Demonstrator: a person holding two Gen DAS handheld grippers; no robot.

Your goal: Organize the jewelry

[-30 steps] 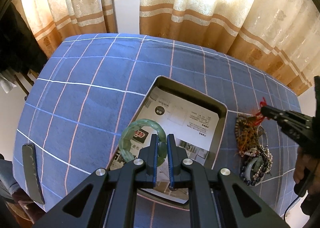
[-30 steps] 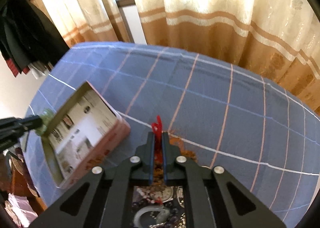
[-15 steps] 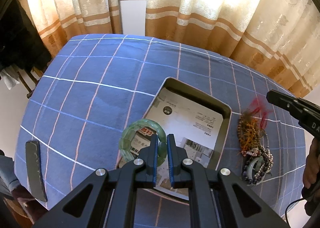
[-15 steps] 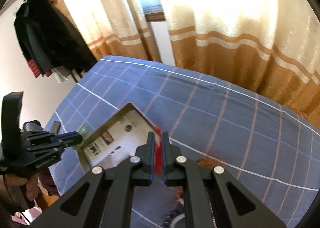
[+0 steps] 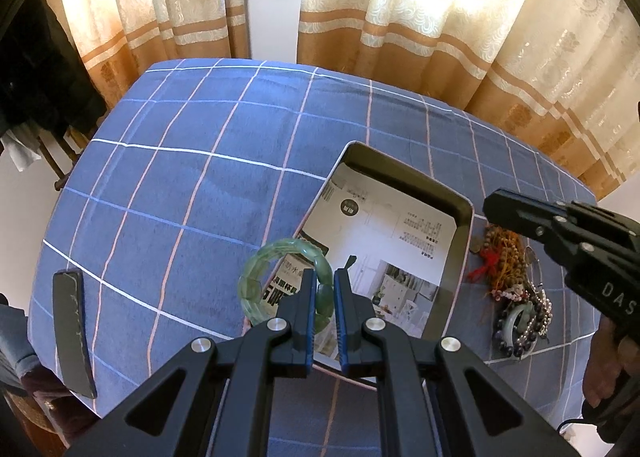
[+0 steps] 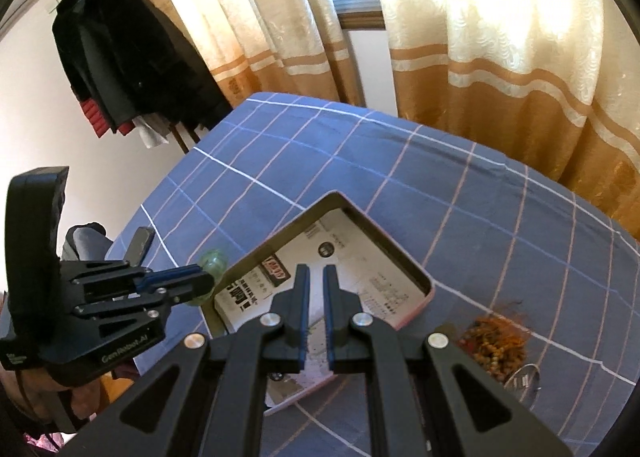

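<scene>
Green bangle clamped between the fingers of the left gripper, held over the near-left corner of the open tin box, above the printed paper sheet lining it. From the right wrist view, same bangle seen at the tip of the left gripper, just beside the box's left rim. Right gripper poised over the box interior, fingers close together with only a narrow gap and nothing visible between them; in the left wrist view its black body reaching in from the right, above the box's right edge. Heap of remaining jewelry on the blue checked cloth of the bench, just right of the box: brown beaded strands with a red tassel, dark bead strings and a pale ring farther toward the near edge. Dark flat strip near the left edge of the bench, well apart from the box. Beige and orange curtains behind; dark jackets hanging at the far left. Person's hand on the right gripper's handle at the lower right.
</scene>
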